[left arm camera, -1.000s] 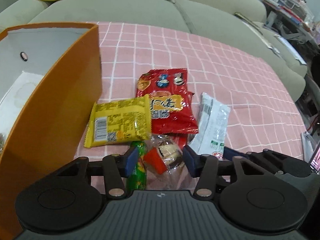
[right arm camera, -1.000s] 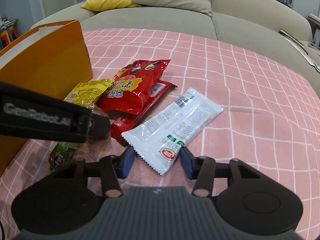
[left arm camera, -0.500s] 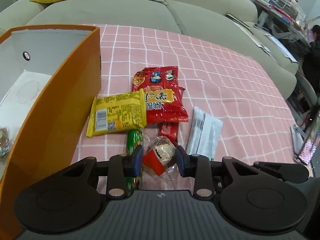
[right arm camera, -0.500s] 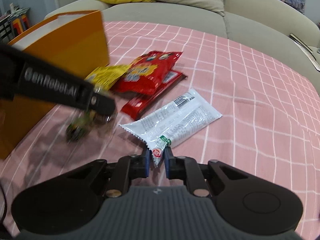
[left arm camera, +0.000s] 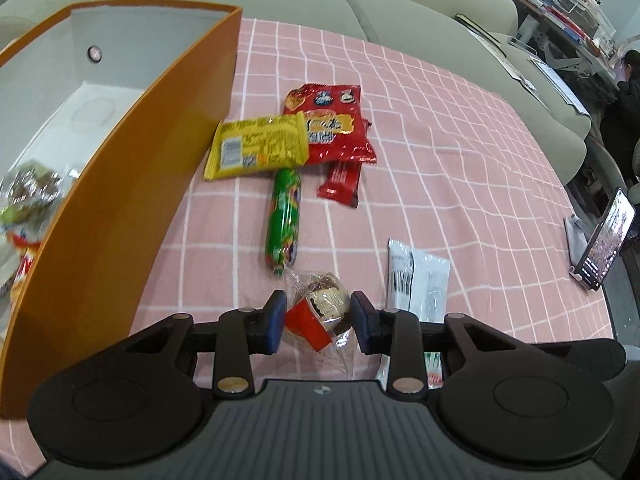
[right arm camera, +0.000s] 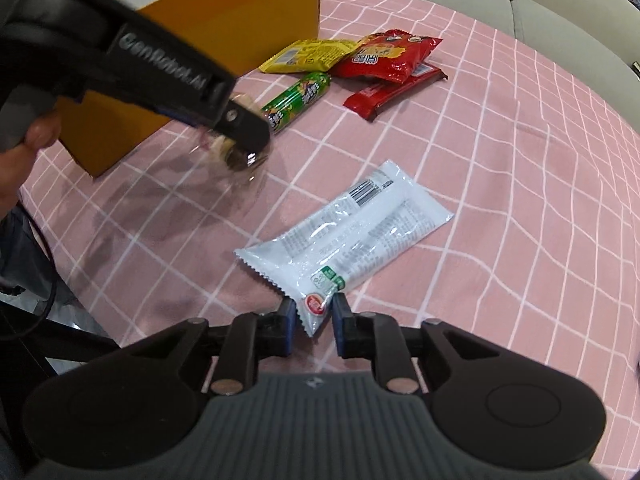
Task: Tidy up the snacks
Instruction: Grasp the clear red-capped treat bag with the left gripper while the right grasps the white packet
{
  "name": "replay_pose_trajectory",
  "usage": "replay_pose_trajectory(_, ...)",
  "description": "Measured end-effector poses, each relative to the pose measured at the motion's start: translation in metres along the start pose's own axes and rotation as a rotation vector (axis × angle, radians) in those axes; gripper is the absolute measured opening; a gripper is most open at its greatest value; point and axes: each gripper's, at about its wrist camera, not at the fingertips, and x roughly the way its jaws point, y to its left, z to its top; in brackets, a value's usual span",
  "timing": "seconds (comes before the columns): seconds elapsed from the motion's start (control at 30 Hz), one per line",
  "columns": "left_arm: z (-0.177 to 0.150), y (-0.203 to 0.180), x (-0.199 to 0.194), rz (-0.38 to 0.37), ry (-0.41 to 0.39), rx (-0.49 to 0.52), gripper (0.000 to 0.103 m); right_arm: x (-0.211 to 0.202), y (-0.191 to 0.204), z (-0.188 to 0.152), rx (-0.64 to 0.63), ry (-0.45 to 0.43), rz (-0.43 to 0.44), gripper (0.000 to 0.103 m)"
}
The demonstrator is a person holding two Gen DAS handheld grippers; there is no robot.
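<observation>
while a second ago both tools sat low over the snack pile with jaws spread, two snacks are now seen gripped and raised off the pink checked cloth (left arm camera: 460,152). the clear-wrapped cake (left arm camera: 324,308) is pinched between the blue pads of the left gripper (left arm camera: 318,322), jaws narrowed to about the wrapper's width, at 6 o'clock from the green roll (left arm camera: 285,216). the white packet (right arm camera: 348,236) is clamped by its near corner in the right gripper (right arm camera: 314,322), jaws almost together, its far end apparently trailing on the cloth. it is judged that both pickups are done and the carry to the orange box (left arm camera: 132,168), at 9 o'clock in the left view, comes next. the yellow packet (left arm camera: 256,146), red bag (left arm camera: 330,124) and red bar (left arm camera: 340,178) lie at 12 o'clock, unsorted.
</observation>
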Motion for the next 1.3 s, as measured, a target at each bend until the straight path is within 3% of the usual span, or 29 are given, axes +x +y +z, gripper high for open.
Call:
replay_pose_trajectory(0.07,-0.002,0.003,-0.004,-0.001,0.001,-0.014,0.039,-0.004,0.001,0.001,0.016,-0.013,-0.003,0.031)
replay_pose_trajectory(0.13,-0.004,0.005,-0.007,0.004,-0.007,-0.024,0.039,-0.011,0.001,0.002,0.048,-0.043,-0.011,0.048)
replay_pose_trajectory(0.23,-0.005,0.008,-0.011,0.014,-0.019,-0.036,0.039,-0.021,-0.009,0.004,0.165,-0.101,-0.013,0.062)
replay_pose_trajectory(0.43,-0.001,0.012,-0.013,0.035,-0.045,-0.05,0.039,-0.01,-0.032,0.023,0.435,-0.153,-0.017,0.078)
replay_pose_trajectory(0.6,0.0,0.013,-0.009,0.059,-0.043,-0.046,0.039,0.016,-0.035,0.038,0.527,-0.109,-0.027,0.078)
replay_pose_trajectory(0.9,-0.006,0.02,0.003,0.08,0.013,-0.059,0.043,0.036,-0.02,0.041,0.424,-0.088,-0.118,0.078)
replay_pose_trajectory(1.07,-0.008,0.023,0.006,0.086,0.035,-0.076,0.057,0.039,-0.012,0.04,0.32,-0.082,-0.163,0.074)
replay_pose_trajectory(1.3,-0.011,0.028,0.01,0.067,0.041,-0.109,0.067,0.033,-0.012,0.033,0.262,-0.094,-0.162,0.06)
